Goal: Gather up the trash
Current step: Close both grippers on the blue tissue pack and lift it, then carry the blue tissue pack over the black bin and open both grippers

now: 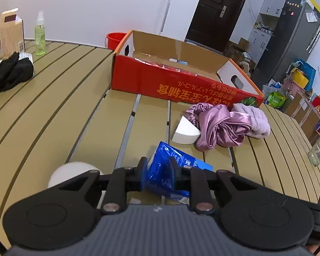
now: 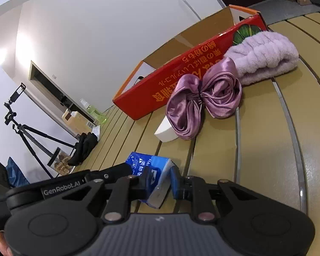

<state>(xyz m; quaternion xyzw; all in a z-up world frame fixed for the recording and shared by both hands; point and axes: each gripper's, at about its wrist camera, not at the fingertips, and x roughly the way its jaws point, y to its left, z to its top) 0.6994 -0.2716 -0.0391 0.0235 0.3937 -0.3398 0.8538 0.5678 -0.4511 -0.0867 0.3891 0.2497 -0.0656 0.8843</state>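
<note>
Now the blue tissue pack is pinched from both ends on the slatted table: the left gripper and right gripper are each nearly closed, pads pressed on it. At one o'clock lies the purple satin cloth; the red cardboard box at twelve.

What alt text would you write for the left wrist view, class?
The left gripper is shut on a crumpled blue plastic tissue packet on a tan slatted table. Beyond lie a purple satin cloth and an open red cardboard box.
</note>
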